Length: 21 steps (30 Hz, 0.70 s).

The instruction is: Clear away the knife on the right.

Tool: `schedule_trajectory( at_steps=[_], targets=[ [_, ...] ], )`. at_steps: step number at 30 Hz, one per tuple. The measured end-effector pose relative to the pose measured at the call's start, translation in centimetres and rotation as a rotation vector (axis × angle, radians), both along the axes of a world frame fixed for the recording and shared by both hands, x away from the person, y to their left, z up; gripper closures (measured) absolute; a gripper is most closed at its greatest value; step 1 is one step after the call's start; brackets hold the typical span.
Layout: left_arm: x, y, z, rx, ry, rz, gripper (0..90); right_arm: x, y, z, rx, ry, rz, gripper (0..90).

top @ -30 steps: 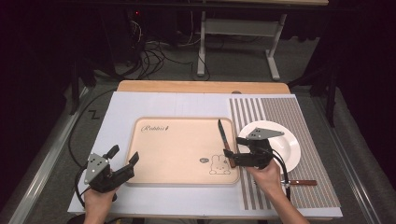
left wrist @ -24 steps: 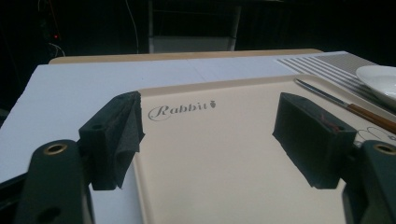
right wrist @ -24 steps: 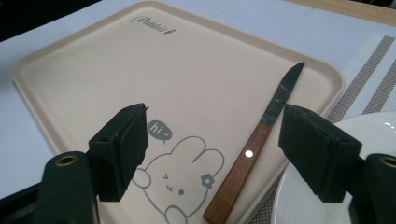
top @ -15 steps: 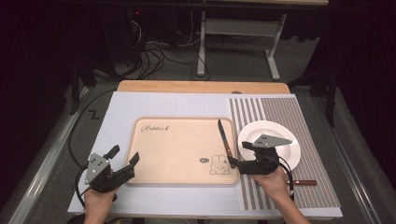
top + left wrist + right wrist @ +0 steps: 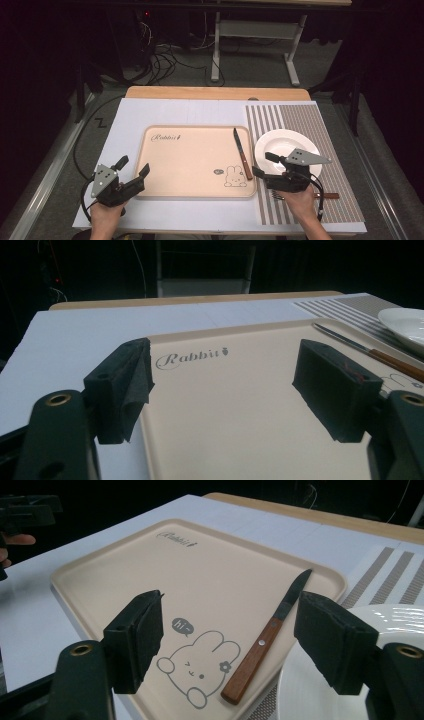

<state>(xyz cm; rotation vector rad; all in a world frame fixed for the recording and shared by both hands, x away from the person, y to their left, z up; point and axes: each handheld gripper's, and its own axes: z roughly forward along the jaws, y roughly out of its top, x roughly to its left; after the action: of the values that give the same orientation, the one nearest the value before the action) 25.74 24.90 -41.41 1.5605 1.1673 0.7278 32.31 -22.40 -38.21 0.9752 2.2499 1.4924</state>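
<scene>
- My right gripper (image 5: 261, 165) has slid back off the tray (image 5: 190, 160) edge toward the plate (image 5: 295, 141) since a second ago. Its jaws have just been closing a bit but stand wide apart, nothing between them.
- My left gripper (image 5: 132, 167) hasn't budged. It sits at the tray's near left corner, jaws spread, holding nothing.
- The knife (image 5: 267, 637) is on the tray along its right edge, wooden handle toward me, blade pointing away, just beside the bunny print (image 5: 197, 672). It's the 1 thing lying in the tray.
- The white plate rests on the striped mat (image 5: 320, 125), just right of the tray.
- Another piece of cutlery (image 5: 327, 196) lies on the mat near my right hand; can't tell what it is.
</scene>
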Motion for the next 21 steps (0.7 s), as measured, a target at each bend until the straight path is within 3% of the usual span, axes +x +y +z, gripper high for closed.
schedule_trajectory(
  at_steps=[6,16,21],
  targets=[
    [0.1,0.0,0.0,0.002,0.001,-0.001,24.0,-0.6,-1.3,-0.6,0.0,-0.033,-0.038,27.4],
    [0.1,0.0,0.0,-0.004,0.017,-0.003,24.2,-1.1,-3.1,-1.2,0.054,-0.045,-0.049,27.6],
    [0.1,0.0,0.0,-0.004,0.014,-0.005,24.1,-1.6,-4.2,-1.4,0.076,-0.072,-0.074,27.5]
  ],
)
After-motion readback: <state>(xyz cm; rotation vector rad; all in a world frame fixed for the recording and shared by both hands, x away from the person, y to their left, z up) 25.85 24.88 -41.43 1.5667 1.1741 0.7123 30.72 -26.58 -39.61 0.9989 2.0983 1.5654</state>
